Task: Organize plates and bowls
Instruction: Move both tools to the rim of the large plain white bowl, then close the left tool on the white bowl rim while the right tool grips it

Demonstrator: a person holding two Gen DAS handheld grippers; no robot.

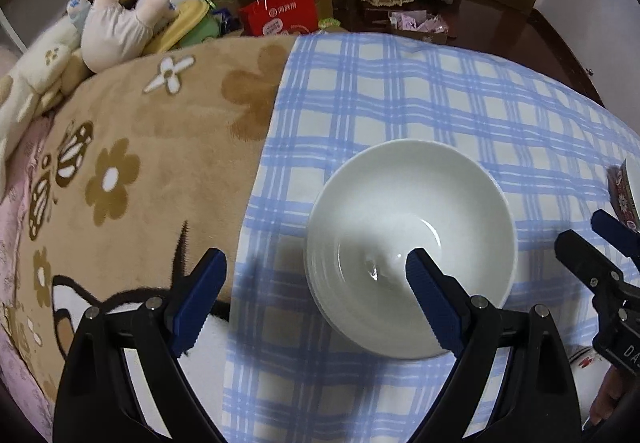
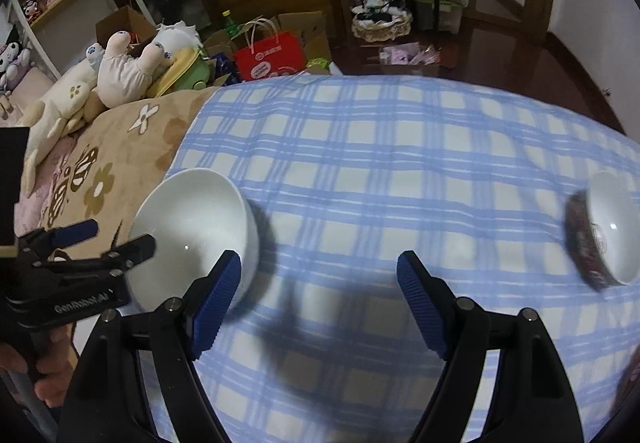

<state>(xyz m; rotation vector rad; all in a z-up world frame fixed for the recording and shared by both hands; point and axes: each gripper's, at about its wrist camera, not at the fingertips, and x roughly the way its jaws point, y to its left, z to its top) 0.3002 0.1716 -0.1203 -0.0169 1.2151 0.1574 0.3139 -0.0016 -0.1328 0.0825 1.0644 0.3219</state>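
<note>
The left gripper is hanging over the white bowl, its jaws standing wide and gripping nothing: one finger is showing over the bowl's hollow, the other over the brown flowered blanket. Whether that finger is touching the bowl cannot be told. The white bowl is sitting on the blue checked cloth on the bed, just beside the cloth's left edge where the blanket begins.

The right gripper is hovering above bare cloth between the two bowls, jaws spread wide and empty. The patterned bowl is lying near the cloth's right edge, well apart from the white bowl.

Risks, as judged:
- The bed is soft; a bowl pinched by one wall is likely to tip or roll.
- Glazed ware is slippery; a shallow bite on the rim could slide off.
- The two grippers are working close together and could collide.
</note>
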